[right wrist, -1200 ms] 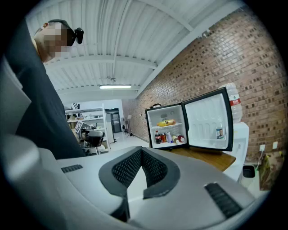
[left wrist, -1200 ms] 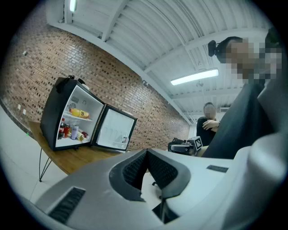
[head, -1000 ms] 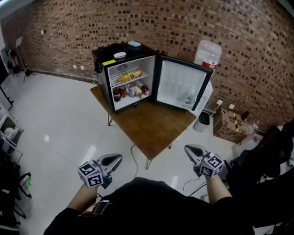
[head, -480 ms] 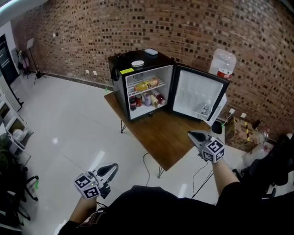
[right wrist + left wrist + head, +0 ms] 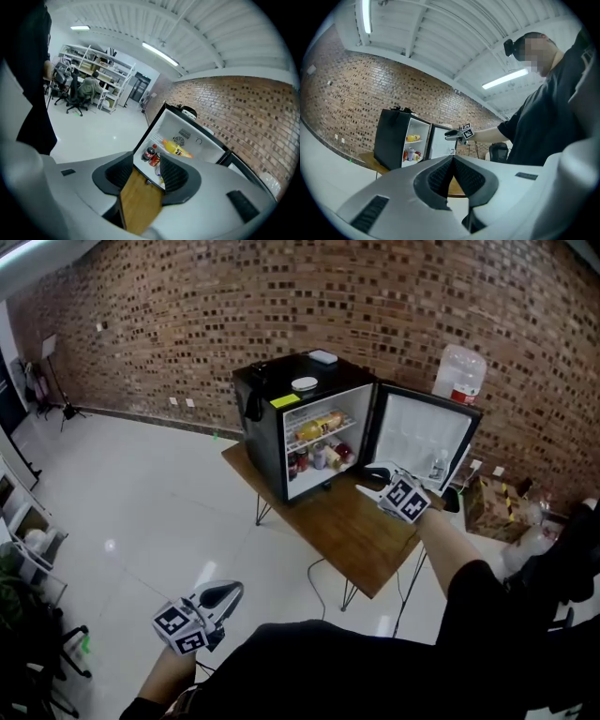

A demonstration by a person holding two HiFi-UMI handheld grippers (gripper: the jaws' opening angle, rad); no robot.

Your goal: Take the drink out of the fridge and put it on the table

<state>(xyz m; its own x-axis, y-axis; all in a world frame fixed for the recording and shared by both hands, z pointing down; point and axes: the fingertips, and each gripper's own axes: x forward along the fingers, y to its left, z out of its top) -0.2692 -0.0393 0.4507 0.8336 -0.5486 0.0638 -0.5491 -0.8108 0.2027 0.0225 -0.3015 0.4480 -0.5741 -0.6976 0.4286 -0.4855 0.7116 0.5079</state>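
On the wooden table (image 5: 361, 532), a black fridge (image 5: 265, 423) stands with its door (image 5: 417, 432) open. An orange drink bottle (image 5: 319, 426) lies on the upper shelf, with cola bottles and cans (image 5: 314, 457) below. Before the shelves, the right gripper (image 5: 365, 480) has just been opening its jaws, nothing between them. The left gripper (image 5: 236, 589) is pressed together and empty.

- You're in some kind of office-slash-lab loft here, not a home kitchen.
- Long brick wall (image 5: 422, 296), glossy white floor (image 5: 141, 493), ribbed white ceiling (image 5: 197, 28) with tube lights (image 5: 159, 53).
- At the far end there's open shelving (image 5: 101, 65) full of stuff, with a person (image 5: 89, 83) sitting on one of the office chairs (image 5: 75, 101).
- A tripod stand (image 5: 56, 381) is parked by the wall.
- The mini fridge (image 5: 267, 427) just sits on a small wooden table (image 5: 347, 531) with thin metal legs, and there's a big water jug (image 5: 459, 371) beside it.
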